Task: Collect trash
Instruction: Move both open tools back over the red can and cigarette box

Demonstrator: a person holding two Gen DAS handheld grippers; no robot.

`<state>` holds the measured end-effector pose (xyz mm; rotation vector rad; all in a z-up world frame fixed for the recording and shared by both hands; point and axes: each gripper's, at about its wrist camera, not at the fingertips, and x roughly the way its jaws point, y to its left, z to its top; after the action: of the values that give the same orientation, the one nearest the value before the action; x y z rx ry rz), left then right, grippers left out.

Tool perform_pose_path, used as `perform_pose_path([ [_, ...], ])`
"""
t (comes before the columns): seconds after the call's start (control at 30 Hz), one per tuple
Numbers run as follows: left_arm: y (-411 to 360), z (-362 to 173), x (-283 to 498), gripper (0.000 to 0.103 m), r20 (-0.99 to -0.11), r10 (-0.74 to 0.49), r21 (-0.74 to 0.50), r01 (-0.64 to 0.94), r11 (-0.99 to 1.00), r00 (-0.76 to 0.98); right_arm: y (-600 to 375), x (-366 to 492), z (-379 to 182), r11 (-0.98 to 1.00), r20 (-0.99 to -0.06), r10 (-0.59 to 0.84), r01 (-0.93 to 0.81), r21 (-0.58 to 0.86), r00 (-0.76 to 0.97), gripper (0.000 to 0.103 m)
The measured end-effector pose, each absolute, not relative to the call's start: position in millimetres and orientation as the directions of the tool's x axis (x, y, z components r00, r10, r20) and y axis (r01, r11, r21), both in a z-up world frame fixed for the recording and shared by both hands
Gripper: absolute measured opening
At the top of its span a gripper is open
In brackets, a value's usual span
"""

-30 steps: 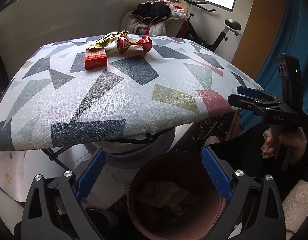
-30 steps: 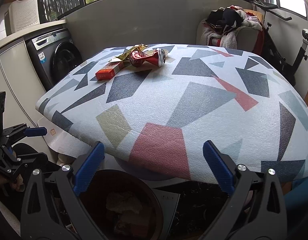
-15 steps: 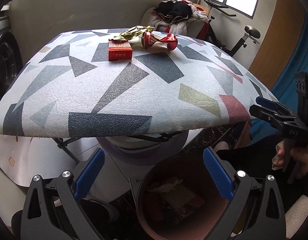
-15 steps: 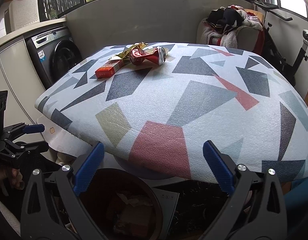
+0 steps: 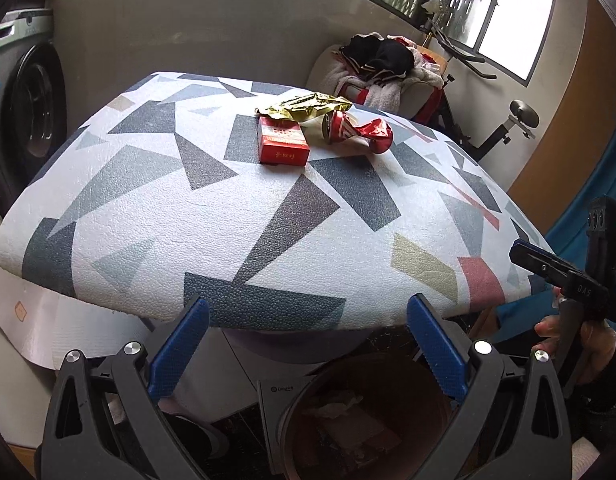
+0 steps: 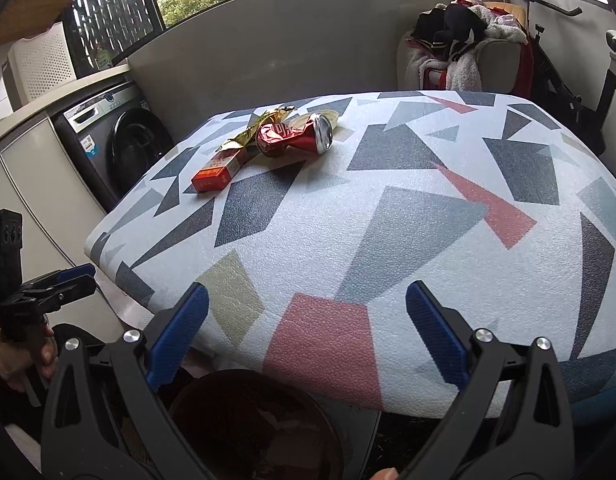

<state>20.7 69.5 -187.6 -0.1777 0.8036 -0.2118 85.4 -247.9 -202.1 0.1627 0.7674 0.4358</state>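
We hold the left gripper (image 5: 306, 344) and right gripper (image 6: 306, 340) spread wide and empty at the near edge of the patterned table (image 5: 268, 220), above a brown bin (image 5: 371, 412) holding scraps. Far across the table lie a red carton (image 5: 283, 145), crushed red can (image 5: 357, 130) and gold wrapper (image 5: 308, 105), clustered together; their print is unreadable.

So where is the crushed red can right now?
The crushed red can lies on its side at the far end of the patterned table, right of the red box, against the gold wrapper; neither gripper is near.
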Motion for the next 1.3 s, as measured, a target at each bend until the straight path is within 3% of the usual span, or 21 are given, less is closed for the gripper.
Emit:
perform_pose_path([
  [0.13, 76, -178, 39, 0.097, -0.673, -0.252, -0.246, 0.111, 0.963, 0.695, -243, 126, -196, 0.878, -0.662, 0.477, -0.342, 0.335, 0.577, 0.097],
  [0.3, 82, -167, 72, 0.097, -0.662, -0.251, -0.247, 0.11, 0.963, 0.706, -231, 176, -176, 0.915, -0.675, 0.395, -0.332, 0.229, 0.624, 0.097],
  [0.57, 90, -164, 126, 0.097, -0.672, -0.231, -0.245, 0.084, 0.966, 0.703, -222, 285, -186, 0.908, -0.686, 0.407, -0.186, 0.374, 0.603, 0.097],
  [0.63, 94, -167, 137, 0.097, -0.68, -0.228, -0.253, 0.069, 0.965, 0.697, -214, 305, -194, 0.9, -0.694, 0.419, -0.165, 0.404, 0.586, 0.084],
  [0.73, 98, -171, 151, 0.097, -0.691, -0.218, -0.256, 0.048, 0.965, 0.689, -201, 329, -206, 0.897, -0.714, 0.416, -0.125, 0.424, 0.562, 0.077],
  [1.0, 102, -181, 169, 0.097, -0.712, -0.199, -0.239, 0.034, 0.97, 0.673, -180, 356, -224, 0.905, -0.734, 0.391, -0.088, 0.416, 0.556, 0.07],
  [1.13, 99, -187, 173, 0.097, -0.723, -0.197, -0.239, 0.028, 0.971, 0.662, -172, 358, -230, 0.904, -0.746, 0.409, -0.123, 0.41, 0.525, 0.042],
  [1.27, 93, -185, 177, 0.097, -0.725, -0.195, -0.226, 0.039, 0.973, 0.66, -174, 353, -224, 0.903, -0.734, 0.416, -0.151, 0.402, 0.538, 0.04],
  [1.3, 91, -185, 180, 0.097, -0.727, -0.194, -0.222, 0.041, 0.974, 0.659, -174, 351, -221, 0.905, -0.729, 0.413, -0.16, 0.394, 0.545, 0.034],
])
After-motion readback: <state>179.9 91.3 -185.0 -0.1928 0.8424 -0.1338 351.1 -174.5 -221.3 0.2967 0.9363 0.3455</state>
